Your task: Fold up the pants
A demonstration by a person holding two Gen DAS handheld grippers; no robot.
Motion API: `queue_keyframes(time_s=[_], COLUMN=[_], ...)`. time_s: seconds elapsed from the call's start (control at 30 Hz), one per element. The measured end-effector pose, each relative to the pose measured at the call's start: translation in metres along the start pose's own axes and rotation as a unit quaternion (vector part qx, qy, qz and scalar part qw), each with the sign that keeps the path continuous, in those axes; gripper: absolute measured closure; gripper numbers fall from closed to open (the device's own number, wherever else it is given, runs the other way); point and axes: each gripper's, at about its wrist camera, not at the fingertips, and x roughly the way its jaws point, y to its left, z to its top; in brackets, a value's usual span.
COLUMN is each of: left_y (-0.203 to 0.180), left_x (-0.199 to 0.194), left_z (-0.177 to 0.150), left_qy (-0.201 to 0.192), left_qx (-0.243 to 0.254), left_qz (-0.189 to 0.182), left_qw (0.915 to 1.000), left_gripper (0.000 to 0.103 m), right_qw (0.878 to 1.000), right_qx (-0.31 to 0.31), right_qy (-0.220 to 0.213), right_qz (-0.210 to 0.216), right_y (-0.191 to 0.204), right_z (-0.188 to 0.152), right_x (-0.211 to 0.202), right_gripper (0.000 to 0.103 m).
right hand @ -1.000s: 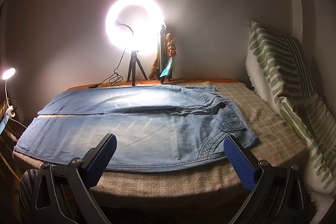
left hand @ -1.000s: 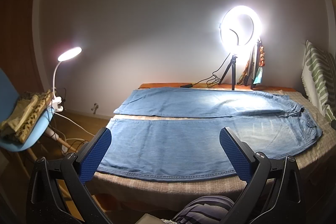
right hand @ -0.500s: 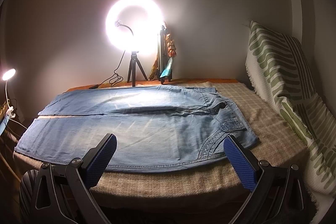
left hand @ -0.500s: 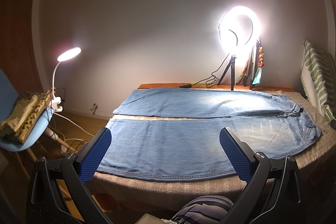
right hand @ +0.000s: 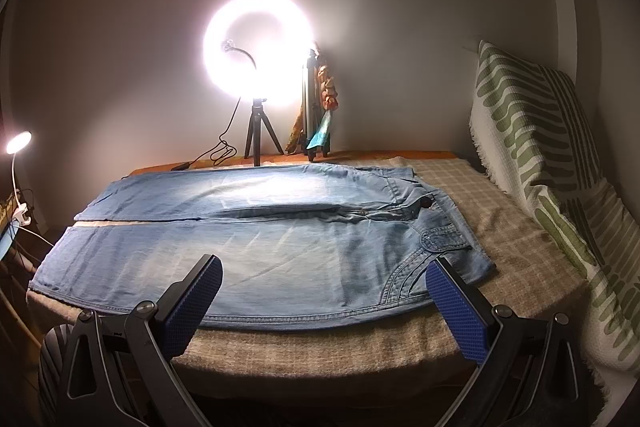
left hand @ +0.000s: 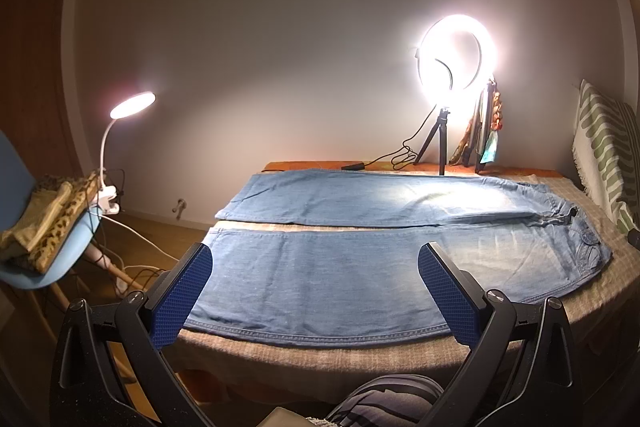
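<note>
I hold the left gripper [left hand: 314, 291] and right gripper [right hand: 324, 301] spread wide, grasping nothing, short of the jeans [right hand: 256, 247] lying flat, unfolded, on the bed [right hand: 320, 351]. Step: approach. Next, probably pinch the near leg's edge; contact height is unclear.

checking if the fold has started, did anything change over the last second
Almost nothing. The left gripper and right gripper stay open, off the jeans, which lie flat and unfolded as before on the bed. Only slight camera drift; nothing taken or released.
</note>
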Motion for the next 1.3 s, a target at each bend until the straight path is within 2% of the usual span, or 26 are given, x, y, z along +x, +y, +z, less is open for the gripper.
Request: queue_keyframes(time_s=[1.0, 1.3], left_y=[0.0, -0.005], left_x=[0.001, 0.014], left_z=[-0.001, 0.002], left_qy=[-0.003, 0.003], left_qx=[0.001, 0.01], left_qz=[0.001, 0.004], left_qw=[1.0, 0.9999], left_gripper=[0.0, 0.0], right_qw=[1.0, 1.0], right_qx=[-0.002, 0.002], right_qy=[-0.001, 0.005], right_qz=[0.004, 0.007], right_y=[0.004, 0.002], right_z=[-0.001, 0.001], right_x=[0.004, 0.017], right_gripper=[0.0, 0.0])
